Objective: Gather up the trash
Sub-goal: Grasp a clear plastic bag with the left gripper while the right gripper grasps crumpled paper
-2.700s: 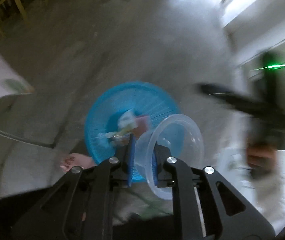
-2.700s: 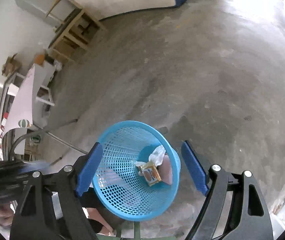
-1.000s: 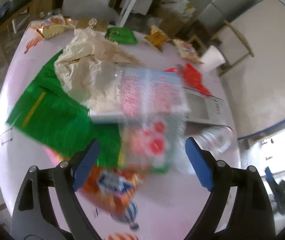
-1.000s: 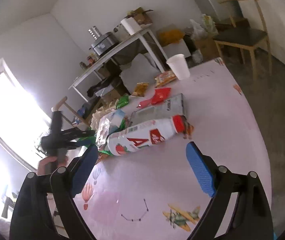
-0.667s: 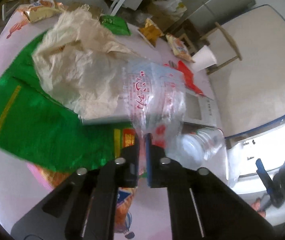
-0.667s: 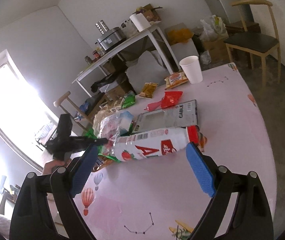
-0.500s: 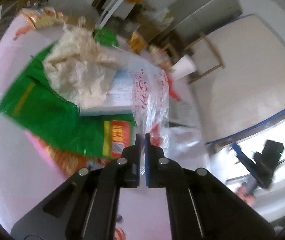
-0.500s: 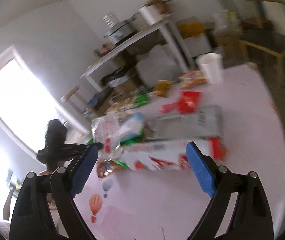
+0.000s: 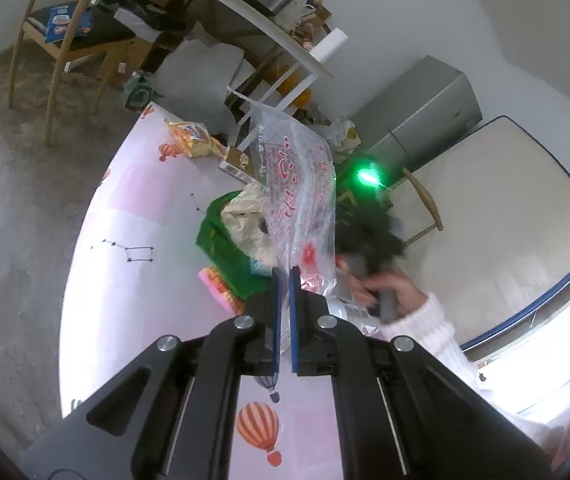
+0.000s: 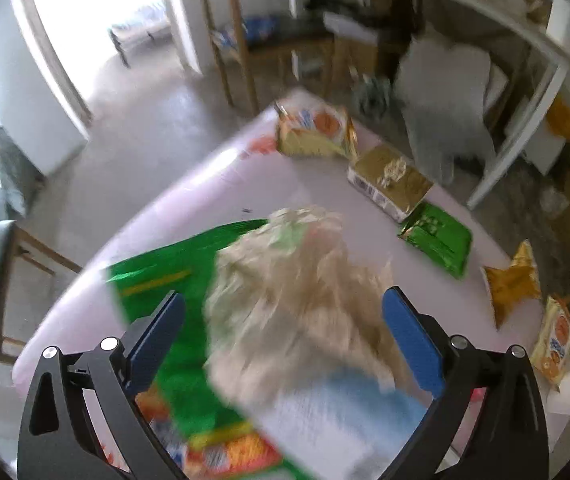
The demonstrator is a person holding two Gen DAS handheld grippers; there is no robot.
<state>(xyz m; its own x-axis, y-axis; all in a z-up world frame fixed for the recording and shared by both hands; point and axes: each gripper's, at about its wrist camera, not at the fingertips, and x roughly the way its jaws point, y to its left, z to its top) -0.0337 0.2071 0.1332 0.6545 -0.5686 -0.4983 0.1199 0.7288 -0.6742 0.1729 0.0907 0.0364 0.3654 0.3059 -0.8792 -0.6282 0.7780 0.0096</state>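
- Step in hand, as judged: trash pick-up from the worktop (image 9: 133,216), with one item already gripped and a second being lined up.
- Left claw (image 9: 284,276): jaws pressed together on the lower edge of a clear plastic bag with red print (image 9: 297,184); the bag stands up off the worktop, above the pile of litter.
- Right claw (image 10: 283,330): jaws have just been opening and stand wide, pads touching nothing; the crumpled beige paper (image 10: 297,292) lies between them in the wrist view, resting on a green wrapper (image 10: 173,280).
- The view is motion-blurred, so how close the pads are to the paper cannot be told.
- Other litter is spread over the worktop: a gold packet (image 10: 389,180) and a small green packet (image 10: 437,240).
- No bin is in sight.
- Next move, as judged: settle the right claw, lower it over the paper and close without catching the green wrapper.
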